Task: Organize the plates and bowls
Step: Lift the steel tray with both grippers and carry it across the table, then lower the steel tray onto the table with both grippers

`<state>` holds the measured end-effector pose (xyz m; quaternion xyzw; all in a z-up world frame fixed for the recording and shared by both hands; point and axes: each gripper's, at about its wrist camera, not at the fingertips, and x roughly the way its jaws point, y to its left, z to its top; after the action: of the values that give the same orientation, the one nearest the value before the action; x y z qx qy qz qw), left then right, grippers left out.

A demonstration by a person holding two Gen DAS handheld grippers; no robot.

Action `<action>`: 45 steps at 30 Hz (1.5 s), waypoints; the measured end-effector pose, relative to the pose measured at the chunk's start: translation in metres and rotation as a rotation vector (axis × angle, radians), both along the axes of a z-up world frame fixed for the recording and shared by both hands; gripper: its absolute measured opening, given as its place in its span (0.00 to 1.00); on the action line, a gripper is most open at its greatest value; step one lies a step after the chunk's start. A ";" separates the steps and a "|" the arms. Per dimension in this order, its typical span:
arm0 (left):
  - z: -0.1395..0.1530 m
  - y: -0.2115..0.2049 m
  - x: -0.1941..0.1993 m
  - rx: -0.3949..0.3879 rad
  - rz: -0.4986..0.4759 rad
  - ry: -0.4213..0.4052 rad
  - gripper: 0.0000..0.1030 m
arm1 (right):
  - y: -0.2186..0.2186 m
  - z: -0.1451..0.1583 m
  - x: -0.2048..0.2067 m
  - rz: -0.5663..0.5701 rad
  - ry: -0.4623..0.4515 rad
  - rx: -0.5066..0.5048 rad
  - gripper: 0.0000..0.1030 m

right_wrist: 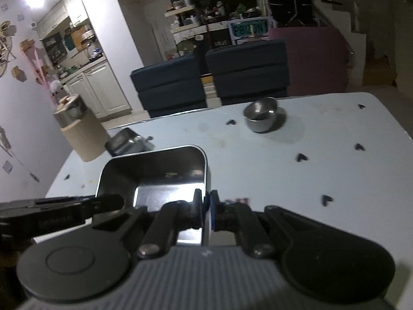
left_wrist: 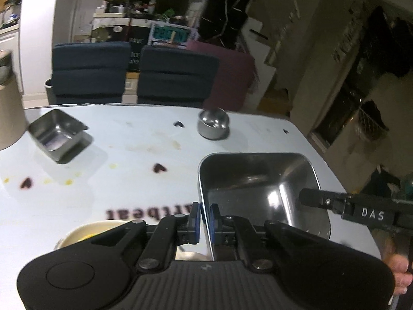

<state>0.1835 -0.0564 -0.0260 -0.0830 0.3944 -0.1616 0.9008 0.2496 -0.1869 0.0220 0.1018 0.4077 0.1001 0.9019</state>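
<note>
I had both grippers clamped on the big steel tray [left_wrist: 260, 193], the left gripper [left_wrist: 204, 219] on its left wall, the right gripper [right_wrist: 205, 213] on its right. Beyond the tray, a smaller tray [left_wrist: 58, 135] and a round bowl [left_wrist: 213, 124] sat apart, unsorted; nothing looked stacked yet
</note>
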 end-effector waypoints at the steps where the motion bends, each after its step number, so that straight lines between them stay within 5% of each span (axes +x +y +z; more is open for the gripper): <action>1: -0.002 -0.005 0.000 0.005 -0.007 0.003 0.07 | -0.004 -0.001 0.001 -0.012 0.005 -0.003 0.06; 26: -0.091 -0.098 0.028 0.153 -0.201 0.149 0.10 | -0.043 -0.067 0.031 -0.090 0.247 -0.164 0.04; 45: -0.112 -0.117 0.036 0.211 -0.252 0.176 0.11 | -0.062 -0.105 0.040 -0.080 0.329 -0.211 0.03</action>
<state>0.2194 -0.1733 -0.1385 0.0482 0.4936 -0.2230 0.8392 0.2893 -0.2490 -0.0828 0.0379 0.5536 0.0030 0.8319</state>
